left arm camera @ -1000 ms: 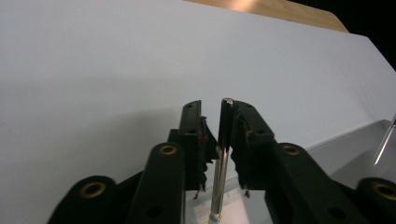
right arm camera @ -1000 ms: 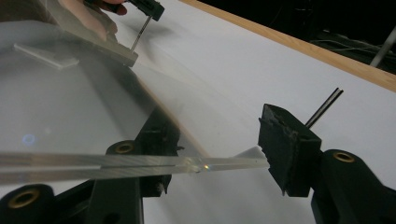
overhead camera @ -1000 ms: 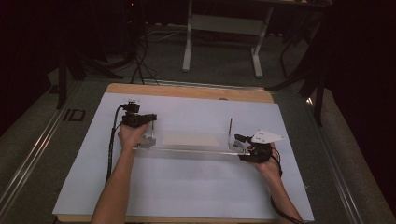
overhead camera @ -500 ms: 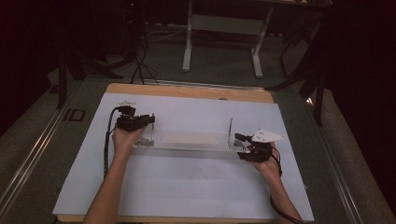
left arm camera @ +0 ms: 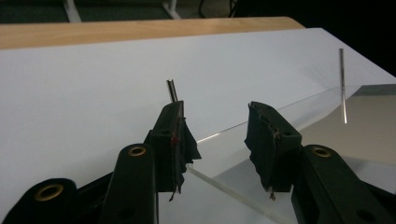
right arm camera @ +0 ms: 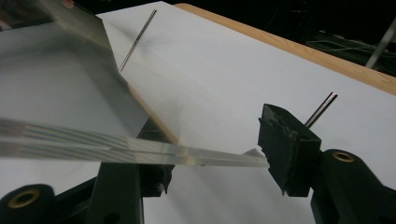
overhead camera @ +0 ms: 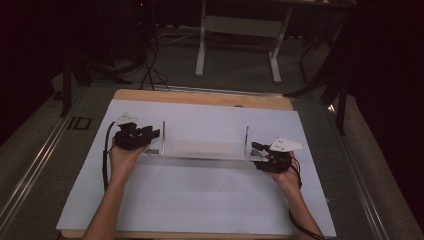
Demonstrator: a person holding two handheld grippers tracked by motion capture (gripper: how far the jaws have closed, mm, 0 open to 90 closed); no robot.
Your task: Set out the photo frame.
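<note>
A clear plastic plate (overhead camera: 205, 150) lies across the white sheet (overhead camera: 200, 200), with a thin upright rod near each end (overhead camera: 163, 137) (overhead camera: 246, 135). My left gripper (overhead camera: 152, 134) sits at the plate's left end. Its jaws have just been opening and stand open (left arm camera: 219, 135), with the plate's edge (left arm camera: 233, 193) running below the gap and no pad on it. My right gripper (overhead camera: 257, 148) is at the plate's right end. Its jaws stand wide apart (right arm camera: 215, 149). The plate's corner (right arm camera: 254, 156) reaches across the gap to the right pad (right arm camera: 280, 149).
The white sheet covers a wooden table (overhead camera: 200, 97) whose far edge shows as a bare strip. Metal rails (overhead camera: 30, 170) run along the left side. A desk frame (overhead camera: 235, 45) and cables stand on the dark floor beyond.
The left gripper has opened and drawn back a little to the left, off the plate's end. The right hand has stayed where it was.
</note>
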